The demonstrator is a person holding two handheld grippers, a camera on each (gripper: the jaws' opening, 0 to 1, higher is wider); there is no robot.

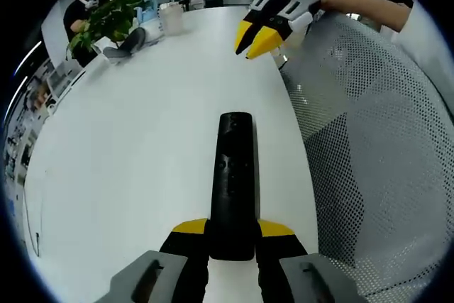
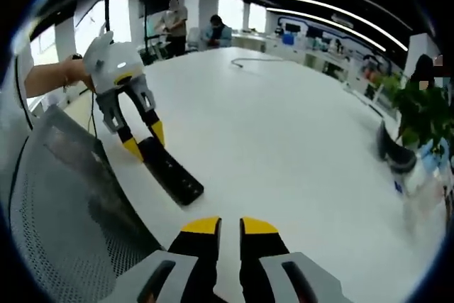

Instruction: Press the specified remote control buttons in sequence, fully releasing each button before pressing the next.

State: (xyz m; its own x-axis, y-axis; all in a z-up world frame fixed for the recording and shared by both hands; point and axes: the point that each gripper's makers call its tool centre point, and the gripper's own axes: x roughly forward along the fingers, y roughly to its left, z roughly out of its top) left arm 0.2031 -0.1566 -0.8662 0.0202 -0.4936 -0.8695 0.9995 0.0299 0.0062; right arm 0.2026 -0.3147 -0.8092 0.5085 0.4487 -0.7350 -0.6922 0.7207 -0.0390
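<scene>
Between the yellow-tipped jaws of the left gripper (image 1: 232, 235) sits the near end of the black remote (image 1: 234, 179), clamped and stretched out flat over the white table (image 1: 128, 175), close to its edge. Just beside that edge is a grey mesh chair back (image 1: 369, 140). Farther off, the right gripper (image 1: 264, 37) hangs above the table, well apart from the remote, its jaws nearly closed and holding nothing. In the right gripper view, that claw's own tips (image 2: 230, 228) stand close together with only a slim gap, empty, pointing toward the remote (image 2: 170, 172) held by the left gripper (image 2: 142, 140). Beyond lie a potted plant (image 1: 113, 15) and a cup (image 1: 170, 18). The risk, I judge: with the hold only at one end, a hard press could tip or twist the remote, and two blunt tips could strike a neighbouring button.
</scene>
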